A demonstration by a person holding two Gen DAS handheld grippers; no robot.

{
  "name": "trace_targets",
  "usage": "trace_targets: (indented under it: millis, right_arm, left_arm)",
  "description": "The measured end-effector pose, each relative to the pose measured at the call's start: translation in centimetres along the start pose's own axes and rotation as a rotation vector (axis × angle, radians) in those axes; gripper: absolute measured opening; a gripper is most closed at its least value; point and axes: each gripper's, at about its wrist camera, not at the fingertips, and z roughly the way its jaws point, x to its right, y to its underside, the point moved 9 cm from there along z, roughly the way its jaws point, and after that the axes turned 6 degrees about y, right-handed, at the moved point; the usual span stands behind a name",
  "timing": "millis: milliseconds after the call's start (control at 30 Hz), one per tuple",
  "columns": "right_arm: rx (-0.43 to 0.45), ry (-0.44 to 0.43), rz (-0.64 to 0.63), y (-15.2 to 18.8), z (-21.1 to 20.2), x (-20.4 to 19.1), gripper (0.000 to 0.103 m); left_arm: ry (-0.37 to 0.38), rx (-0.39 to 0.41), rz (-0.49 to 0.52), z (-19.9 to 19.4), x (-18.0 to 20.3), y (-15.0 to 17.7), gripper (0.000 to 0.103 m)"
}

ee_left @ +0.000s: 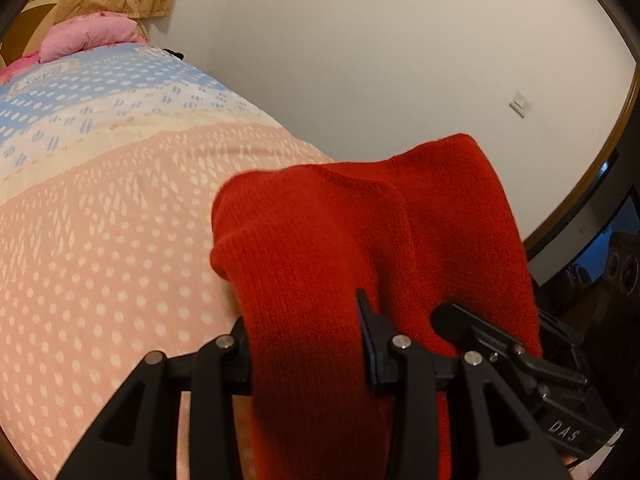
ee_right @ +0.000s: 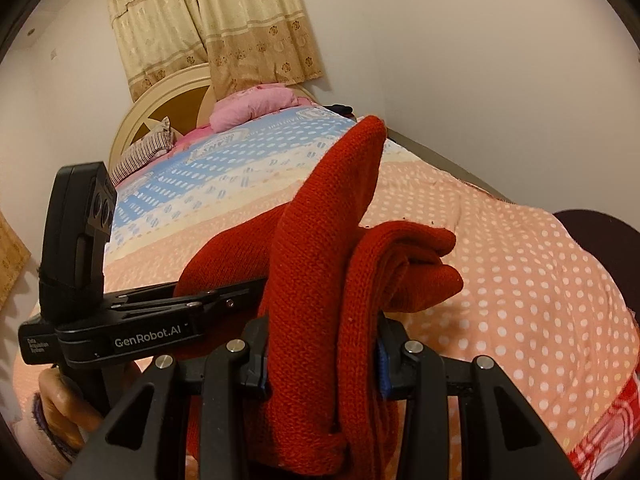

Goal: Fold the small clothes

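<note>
A red knitted garment (ee_left: 360, 232) is held up above the bed by both grippers. My left gripper (ee_left: 308, 352) is shut on a thick fold of it; the knit fills the gap between its fingers. My right gripper (ee_right: 322, 364) is shut on several bunched layers of the same red knit (ee_right: 320, 280), which rises above the fingers and folds over to the right. The right gripper's body shows at the right of the left wrist view (ee_left: 516, 352). The left gripper's body and the hand holding it show at the left of the right wrist view (ee_right: 120, 320).
The bed has a pink dotted cover (ee_right: 500, 272) with a blue and cream band farther up (ee_right: 224, 176). Pink pillows (ee_right: 256, 108) lie by the headboard (ee_right: 160, 116). Curtains (ee_right: 224, 20) hang behind. A white wall (ee_left: 380, 60) runs along the bed's right side.
</note>
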Motion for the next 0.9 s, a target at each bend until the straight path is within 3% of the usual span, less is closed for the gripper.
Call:
trace_targets:
  millis: [133, 233, 300, 400, 467, 500, 567, 600, 667, 900]
  right_arm:
    - [0.07, 0.016, -0.05, -2.5, 1.6, -0.1, 0.039]
    - [0.182, 0.043, -0.11, -5.0, 3.0, 0.3, 0.039]
    - [0.216, 0.06, -0.125, -6.0, 4.9, 0.9, 0.039]
    - [0.147, 0.061, -0.076, -6.1, 10.1, 2.9, 0.039]
    - [0.044, 0.039, -0.005, -5.0, 14.0, 4.6, 0.039]
    - [0.01, 0.04, 0.018, -4.4, 15.2, 5.3, 0.039]
    - [-0.047, 0.011, 0.08, -3.3, 17.1, 6.5, 0.042]
    - [-0.065, -0.023, 0.132, -2.9, 17.5, 7.2, 0.043]
    - [-0.09, -0.066, 0.213, -2.6, 17.7, 8.3, 0.057]
    - [-0.098, -0.204, 0.355, -0.4, 13.6, 9.1, 0.06]
  left_arm:
    - [-0.037, 0.095, 0.051, 0.6, 0.0, -3.4, 0.039]
    - [-0.071, 0.179, 0.111, 1.9, -0.5, -5.9, 0.039]
    - [-0.097, 0.175, 0.117, 4.0, -1.9, -6.6, 0.039]
    - [-0.117, 0.075, 0.044, 8.4, -5.3, -6.0, 0.039]
    - [-0.119, 0.023, -0.017, 10.4, -7.3, -5.0, 0.04]
    - [-0.106, 0.016, -0.049, 10.8, -8.0, -4.7, 0.043]
    - [-0.087, 0.012, -0.089, 10.9, -8.7, -4.4, 0.058]
    - [-0.082, 0.01, -0.106, 10.8, -9.0, -4.3, 0.061]
    - [-0.07, 0.006, -0.125, 10.5, -9.2, -4.2, 0.069]
    - [0.066, 0.016, -0.164, 6.2, -7.0, -1.3, 0.069]
